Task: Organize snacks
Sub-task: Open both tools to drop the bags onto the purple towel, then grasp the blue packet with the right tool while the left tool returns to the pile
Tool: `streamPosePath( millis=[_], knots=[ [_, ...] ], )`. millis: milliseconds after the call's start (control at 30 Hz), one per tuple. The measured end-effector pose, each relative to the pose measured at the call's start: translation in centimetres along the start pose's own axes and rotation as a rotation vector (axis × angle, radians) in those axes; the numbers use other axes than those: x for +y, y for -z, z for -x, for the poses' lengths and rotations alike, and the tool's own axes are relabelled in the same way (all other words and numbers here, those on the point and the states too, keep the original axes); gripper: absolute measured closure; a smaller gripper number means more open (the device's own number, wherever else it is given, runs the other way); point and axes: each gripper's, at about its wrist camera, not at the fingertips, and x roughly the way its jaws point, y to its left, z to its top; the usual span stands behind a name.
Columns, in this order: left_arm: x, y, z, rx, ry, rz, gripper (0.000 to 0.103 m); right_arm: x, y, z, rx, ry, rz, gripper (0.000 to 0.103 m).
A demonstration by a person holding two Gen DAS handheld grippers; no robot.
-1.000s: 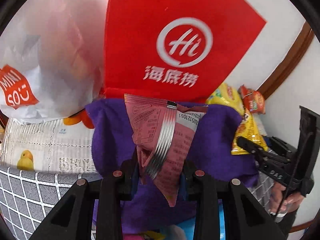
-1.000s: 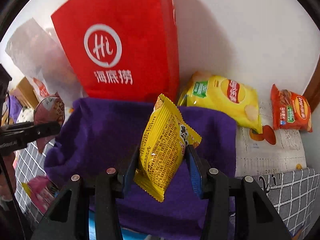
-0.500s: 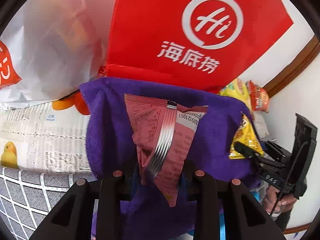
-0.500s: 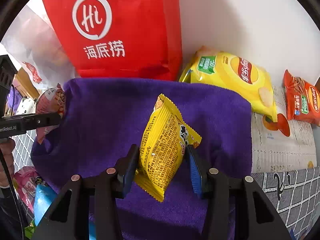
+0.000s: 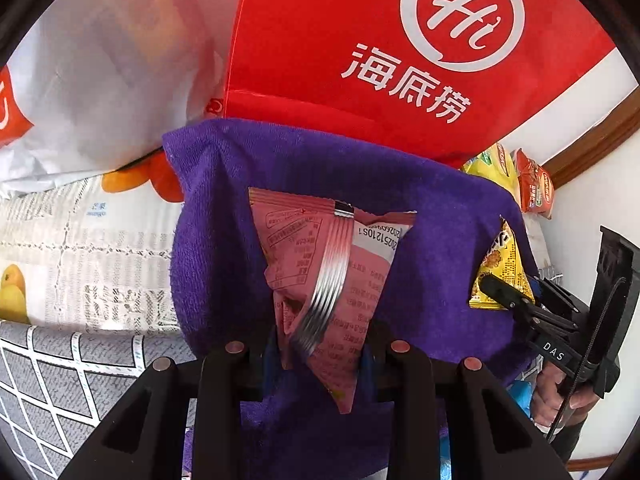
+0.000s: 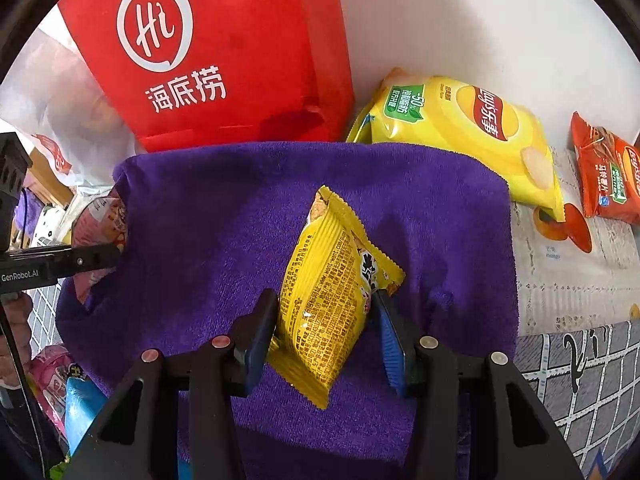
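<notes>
My left gripper [image 5: 318, 354] is shut on a pink snack packet [image 5: 332, 272] and holds it over the left part of a purple towel [image 5: 224, 240]. My right gripper [image 6: 320, 334] is shut on a yellow snack packet [image 6: 328, 292] over the middle of the same towel [image 6: 208, 240]. The right gripper with the yellow packet [image 5: 502, 272] shows at the right of the left wrist view. The left gripper with the pink packet [image 6: 100, 224] shows at the left of the right wrist view.
A red paper bag [image 6: 208, 60] stands behind the towel against the white wall. A white plastic bag [image 5: 100, 72] is to its left. A yellow chip bag [image 6: 468, 128] and an orange snack packet [image 6: 608, 176] lie to the right. More packets [image 6: 60, 380] lie at the lower left.
Both grippers have moved forward and down toward the purple towel, which now fills more of each view. Both still grip their packets.
</notes>
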Motion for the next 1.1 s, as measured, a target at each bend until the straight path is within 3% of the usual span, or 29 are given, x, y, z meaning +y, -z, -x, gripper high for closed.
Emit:
streamPosePath(
  millis=[33, 133, 200, 300, 533, 700, 867, 1100],
  knots=[
    [0.0, 0.0, 0.0, -0.003, 0.000, -0.002, 0.072, 0.0, -0.1, 0.1, 0.002, -0.001, -0.001, 0.054],
    [-0.1, -0.1, 0.2, -0.003, 0.007, -0.009, 0.065, 0.1, -0.5, 0.7, -0.004, -0.012, -0.002, 0.039],
    [-0.1, -0.1, 0.5, -0.006, 0.010, -0.009, 0.052, 0.3, -0.6, 1.3, -0.023, -0.016, 0.002, 0.036],
    [-0.3, -0.1, 1.6, -0.038, -0.002, -0.026, 0.043, 0.8, -0.8, 2.7, -0.056, -0.006, 0.016, 0.031],
    [-0.9, 0.0, 5.3, -0.105, -0.038, -0.063, 0.041, 2.5, -1.3, 7.0, -0.173, 0.071, -0.002, 0.030],
    [-2.0, 0.6, 8.4, -0.167, -0.056, -0.102, 0.041, 3.2, 0.1, 10.0, -0.206, 0.072, -0.012, 0.030],
    [-3.8, 1.5, 11.5, -0.224, -0.002, -0.139, 0.041, 3.6, 3.7, 13.5, -0.220, 0.066, -0.054, 0.030],
    [-5.5, 4.5, 14.5, -0.205, 0.037, -0.143, 0.041, 4.8, 9.6, 15.9, -0.178, 0.125, 0.006, 0.030]
  ],
)
